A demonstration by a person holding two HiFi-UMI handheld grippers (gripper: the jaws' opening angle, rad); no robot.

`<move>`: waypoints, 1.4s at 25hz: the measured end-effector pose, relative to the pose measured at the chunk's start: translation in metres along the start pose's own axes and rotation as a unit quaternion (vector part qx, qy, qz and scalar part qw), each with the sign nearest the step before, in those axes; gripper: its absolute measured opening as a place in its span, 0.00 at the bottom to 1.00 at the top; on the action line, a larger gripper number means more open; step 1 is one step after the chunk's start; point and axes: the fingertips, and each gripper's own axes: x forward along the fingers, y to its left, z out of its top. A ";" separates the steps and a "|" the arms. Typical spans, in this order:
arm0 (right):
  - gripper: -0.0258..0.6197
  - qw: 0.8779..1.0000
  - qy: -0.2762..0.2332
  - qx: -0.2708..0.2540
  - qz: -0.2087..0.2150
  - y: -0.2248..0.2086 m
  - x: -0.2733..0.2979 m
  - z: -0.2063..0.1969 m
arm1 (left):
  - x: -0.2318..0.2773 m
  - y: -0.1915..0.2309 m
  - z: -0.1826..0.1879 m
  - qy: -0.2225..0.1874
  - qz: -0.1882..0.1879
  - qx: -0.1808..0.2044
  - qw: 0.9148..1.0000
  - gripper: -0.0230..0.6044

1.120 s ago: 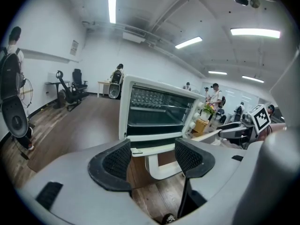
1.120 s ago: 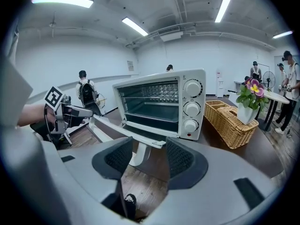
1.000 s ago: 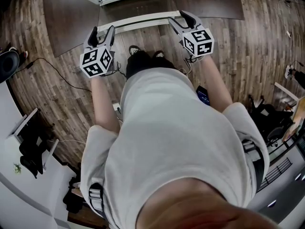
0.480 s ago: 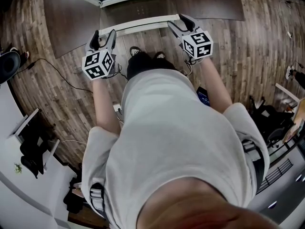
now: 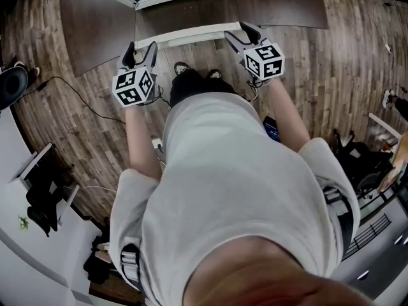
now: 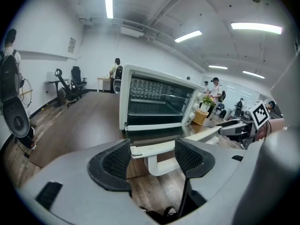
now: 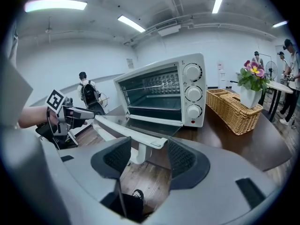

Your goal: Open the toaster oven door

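Moved: right gripper jaws just opened wider; left gripper barely shifted.
R claw: ribbed pads apart, handle right end between, unpinched.
L claw: pads apart round its left end.
Door: glass, flat open, near side of white toaster oven.
Room: handle overhangs dark wood table; wicker basket at right.

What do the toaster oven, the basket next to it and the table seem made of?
Toaster oven: smooth white casing, probably painted metal, though plastic is possible. Basket: woven wicker or similar fibre; the weave shows. Table: dark brown with a soft sheen, wood or wood-look laminate, can't tell which.
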 end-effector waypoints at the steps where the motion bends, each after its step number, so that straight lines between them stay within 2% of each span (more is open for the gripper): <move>1: 0.41 1.000 0.002 0.000 0.001 0.001 0.000 -0.002 | 0.000 0.000 -0.002 0.002 0.000 0.001 1.000 0.51; 13: 0.41 1.000 0.019 -0.011 0.007 0.002 0.003 -0.017 | 0.002 0.000 -0.017 0.012 0.002 0.010 1.000 0.51; 35: 0.41 1.000 -0.007 -0.019 0.005 0.001 0.005 -0.028 | 0.006 -0.002 -0.028 0.001 0.007 0.017 1.000 0.51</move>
